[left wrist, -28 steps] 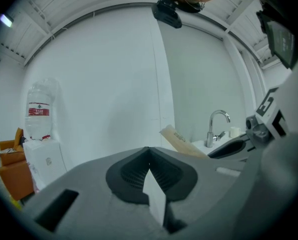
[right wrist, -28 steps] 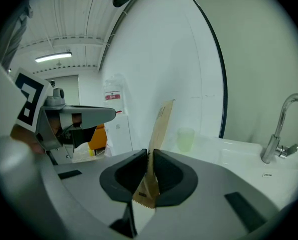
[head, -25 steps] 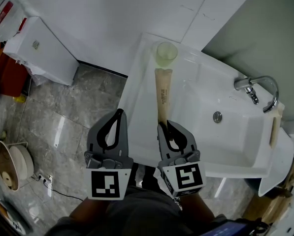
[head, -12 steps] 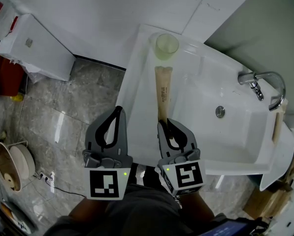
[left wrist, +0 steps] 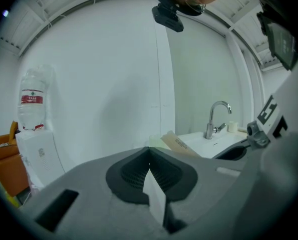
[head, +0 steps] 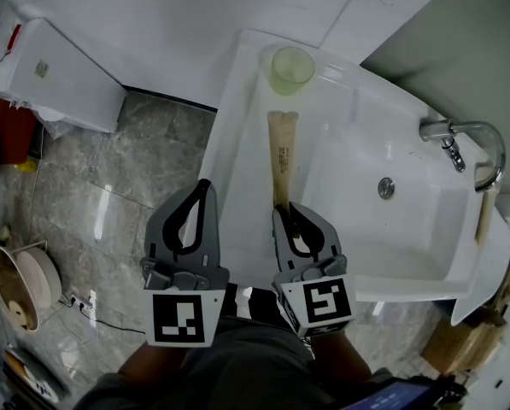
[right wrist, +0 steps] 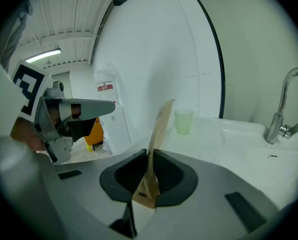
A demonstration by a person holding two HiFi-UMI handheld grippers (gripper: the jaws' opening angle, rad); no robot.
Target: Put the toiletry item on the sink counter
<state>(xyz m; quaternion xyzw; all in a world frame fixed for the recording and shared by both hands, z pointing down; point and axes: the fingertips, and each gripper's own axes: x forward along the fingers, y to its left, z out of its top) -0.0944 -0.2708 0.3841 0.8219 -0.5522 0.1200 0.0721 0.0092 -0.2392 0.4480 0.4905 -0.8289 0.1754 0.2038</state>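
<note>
The left gripper is hovering beside the white sink counter, its jaws pressed together and empty. The right gripper is pinching one end of a long tan toiletry packet, which is pointing over the counter toward a pale green cup.

My left tool and my right tool are built alike: matt grey plastic shells, each with two bowed grey arms that taper to a tip and are edged in black. Seen along the left tool, the black pads are finely ribbed and sit in a dark, rounded hollow, and a dark rectangular slot is cut into the grey shell. At the back of each tool sits a cube, the left cube and the right cube, each white with a black square marker. I wear a dark grey top.
</note>
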